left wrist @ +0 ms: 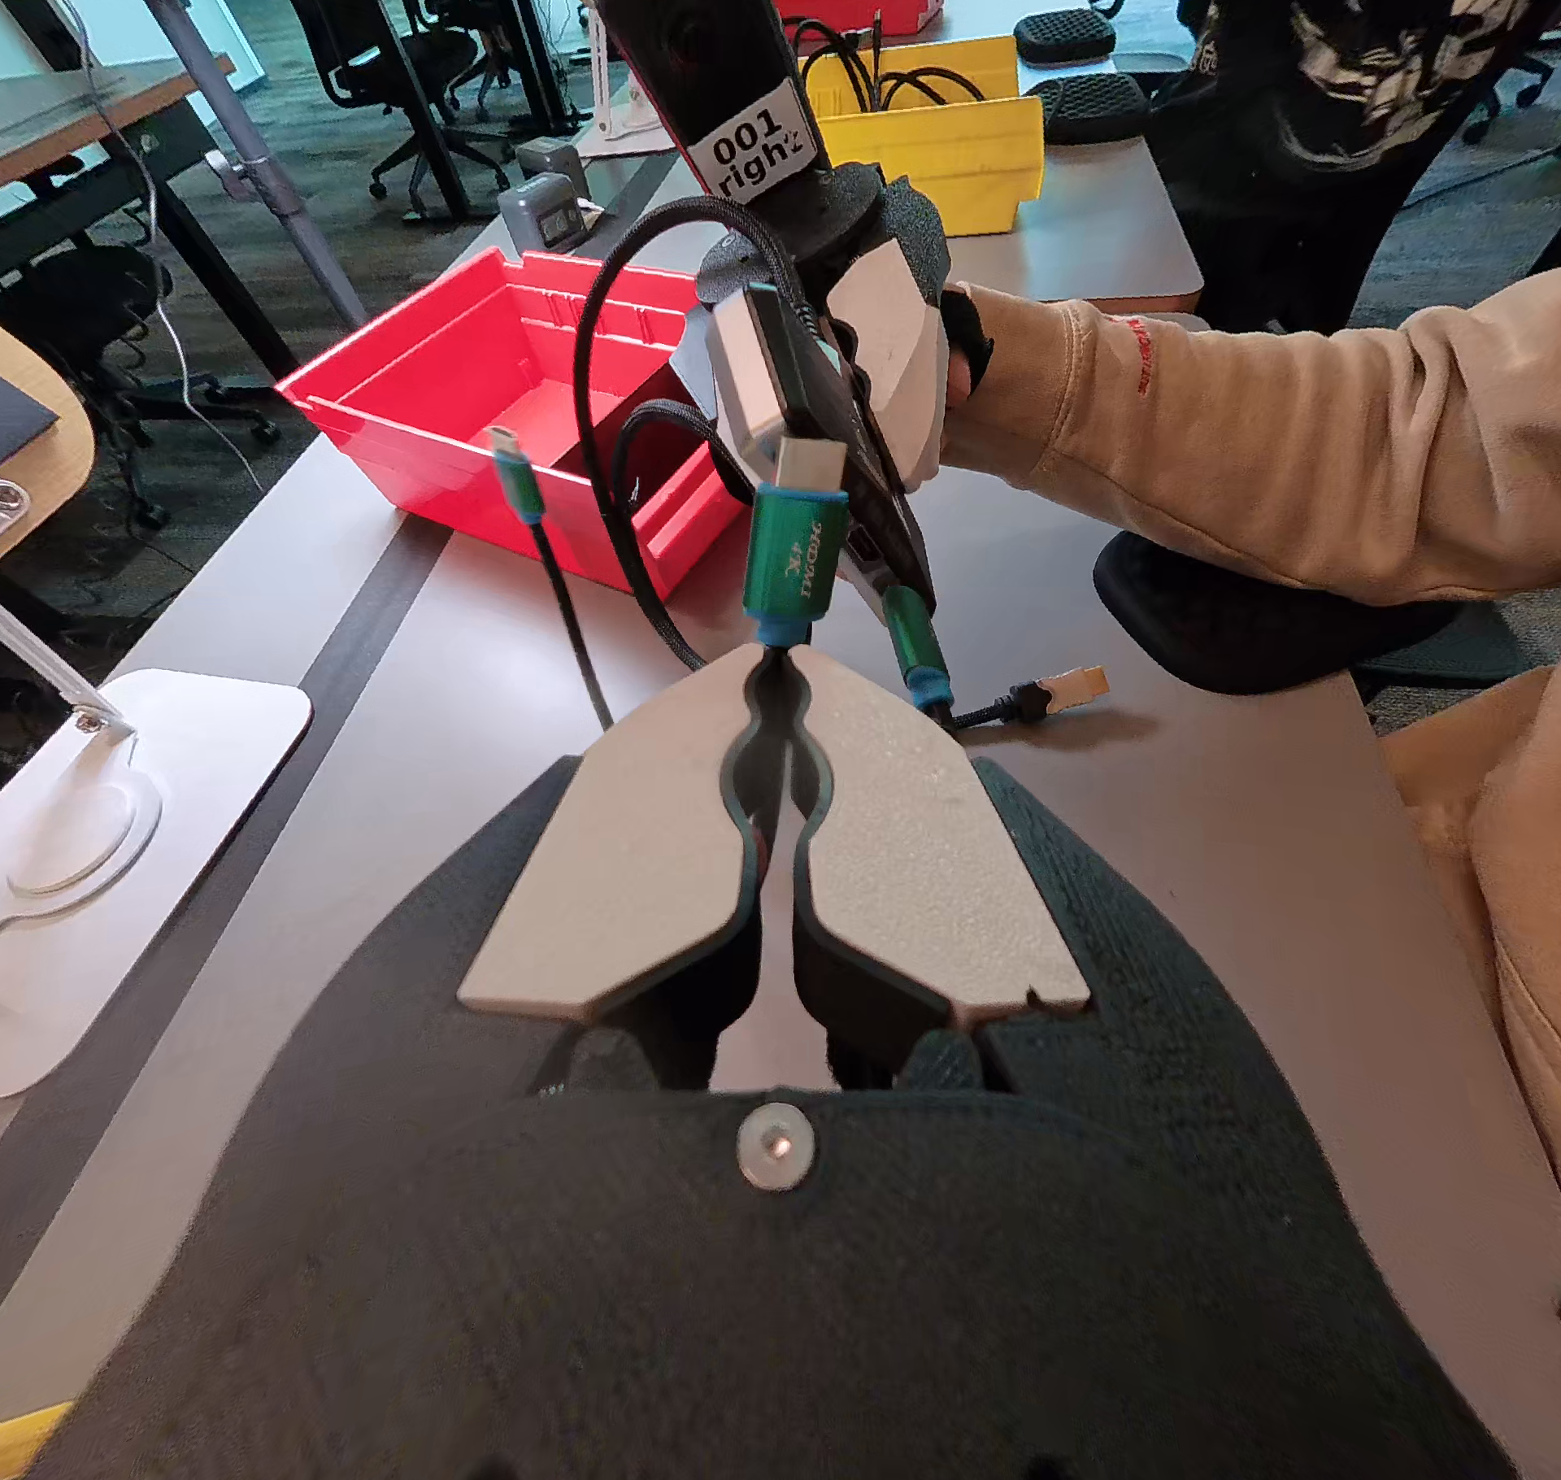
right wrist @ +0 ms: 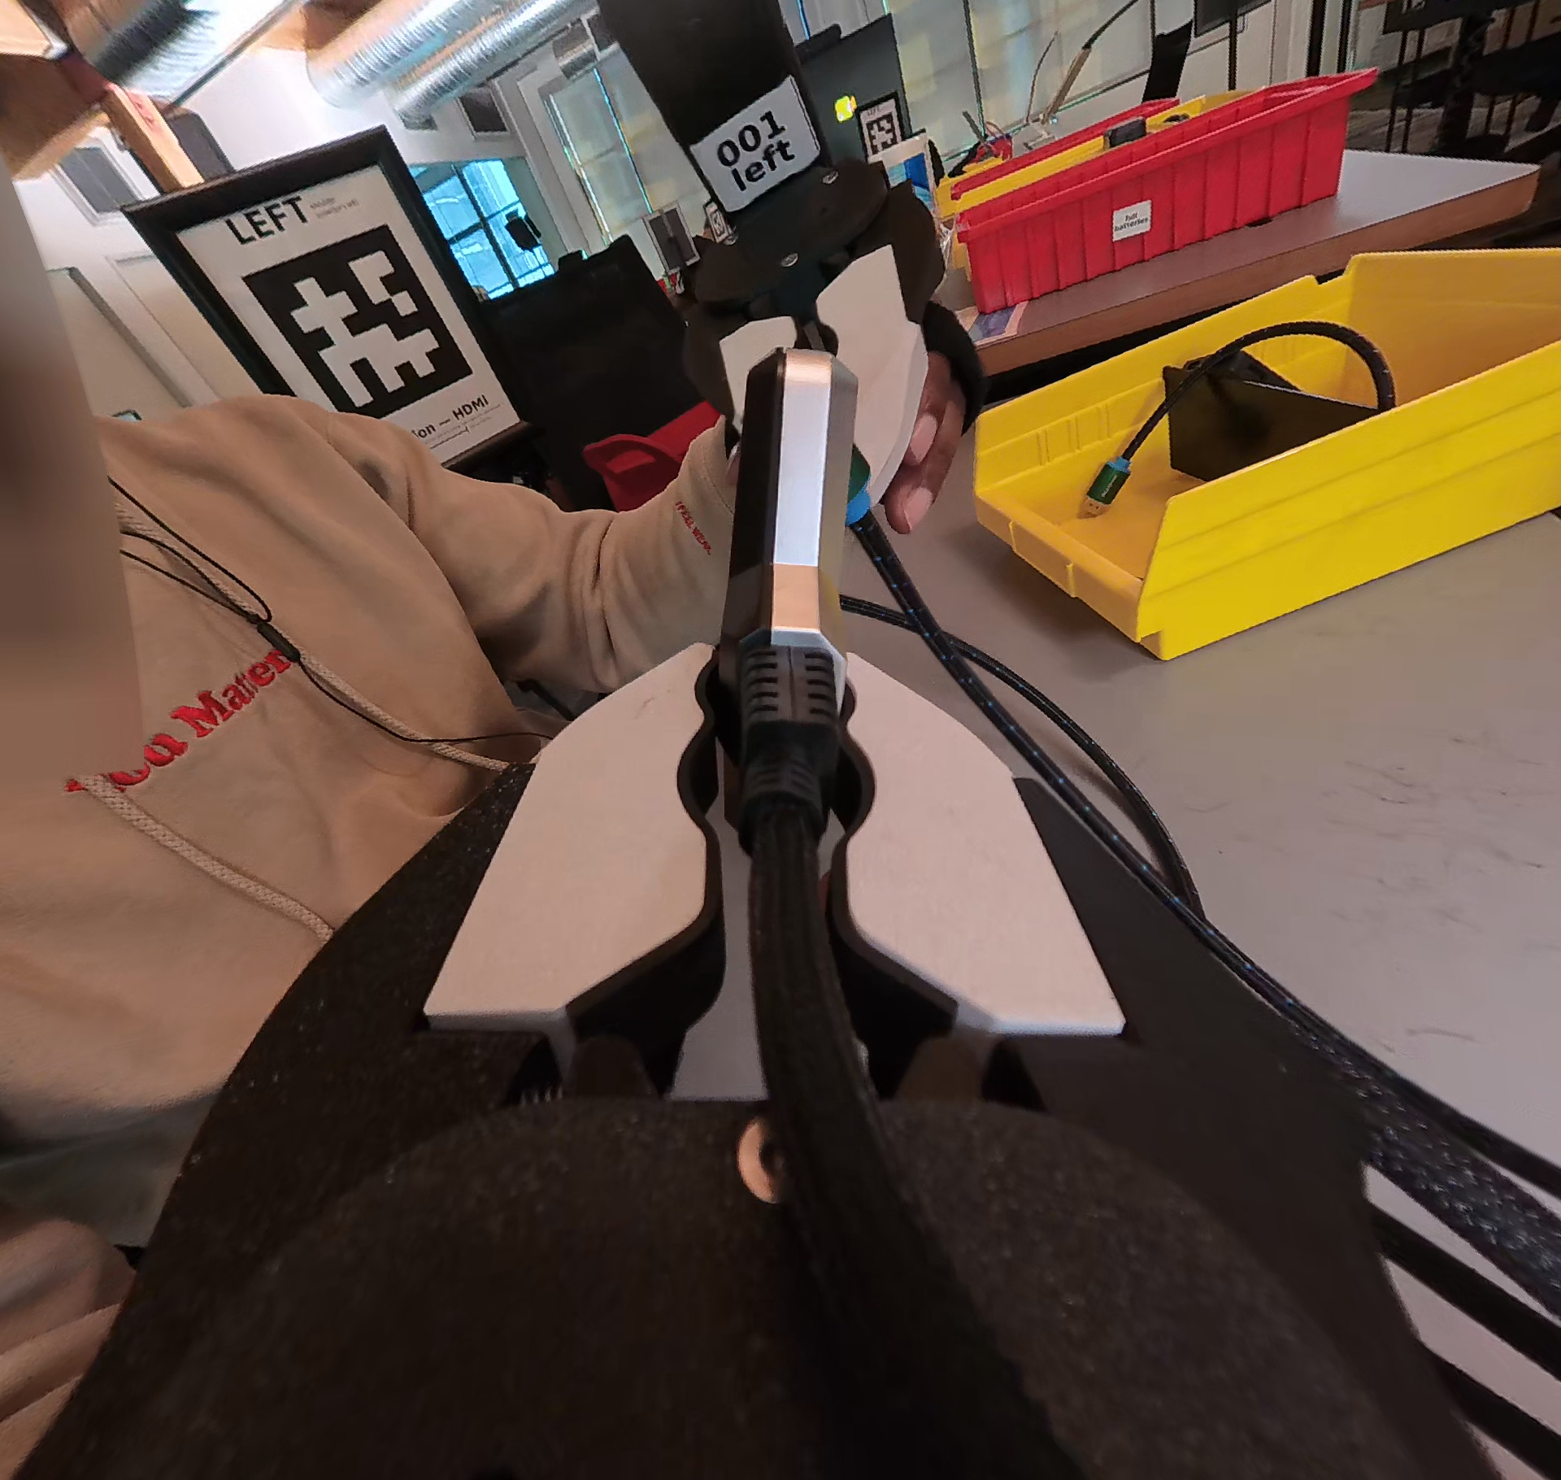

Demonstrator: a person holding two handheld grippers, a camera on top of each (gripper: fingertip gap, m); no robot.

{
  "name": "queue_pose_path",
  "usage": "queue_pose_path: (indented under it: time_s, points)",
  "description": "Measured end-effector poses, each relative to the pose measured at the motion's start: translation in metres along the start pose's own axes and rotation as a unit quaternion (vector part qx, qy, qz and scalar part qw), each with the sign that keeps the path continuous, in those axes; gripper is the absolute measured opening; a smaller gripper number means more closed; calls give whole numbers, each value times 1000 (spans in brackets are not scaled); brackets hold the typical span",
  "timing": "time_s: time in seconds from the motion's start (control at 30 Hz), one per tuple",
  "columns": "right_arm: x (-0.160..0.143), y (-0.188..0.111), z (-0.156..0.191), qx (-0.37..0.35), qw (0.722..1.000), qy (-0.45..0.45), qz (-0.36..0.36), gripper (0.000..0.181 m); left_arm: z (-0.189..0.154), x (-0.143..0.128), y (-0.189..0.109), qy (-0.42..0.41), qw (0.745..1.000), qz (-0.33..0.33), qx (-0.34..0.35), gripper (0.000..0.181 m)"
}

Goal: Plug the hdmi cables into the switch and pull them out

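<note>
My left gripper (left wrist: 777, 658) is shut on the cable just behind a green HDMI plug (left wrist: 794, 561). The plug's bare metal tip (left wrist: 811, 459) is at the side of the switch (left wrist: 785, 375), a flat black and silver box. My right gripper (right wrist: 781, 679) is shut on the switch (right wrist: 790, 510) at the end where its thick black cable (right wrist: 785, 890) comes out, and holds it above the table. A second green plug (left wrist: 916, 645) sits in the switch's lower side. A third green plug (left wrist: 517, 485) stands loose beside the red bin.
A red bin (left wrist: 473, 392) stands on the grey table (left wrist: 1140, 890) behind the grippers. A yellow bin (right wrist: 1267, 493) holding another cable is at the right. A white lamp base (left wrist: 127, 806) is at the left. A loose gold connector (left wrist: 1068, 686) lies on the table. Some 6 cm of space lies between my two pairs of fingers.
</note>
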State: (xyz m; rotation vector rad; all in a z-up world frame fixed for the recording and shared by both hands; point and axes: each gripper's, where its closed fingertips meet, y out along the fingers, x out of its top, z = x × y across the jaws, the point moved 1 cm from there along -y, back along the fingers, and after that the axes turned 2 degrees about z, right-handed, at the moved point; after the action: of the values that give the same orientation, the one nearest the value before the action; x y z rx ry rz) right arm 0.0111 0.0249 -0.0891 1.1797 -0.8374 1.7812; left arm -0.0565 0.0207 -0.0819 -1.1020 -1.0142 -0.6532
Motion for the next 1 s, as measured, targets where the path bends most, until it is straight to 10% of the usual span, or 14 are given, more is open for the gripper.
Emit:
queue_pose_path:
  time_s: [0.77,1.0]
  points:
    - [3,-38,-9,-49,998,4,-32,22,5,-17,-2,-7,1000,20,-17,12]
    - [20,-56,-6,-62,995,-12,-83,22,-45,-41,-4,38,984,101,-145,23]
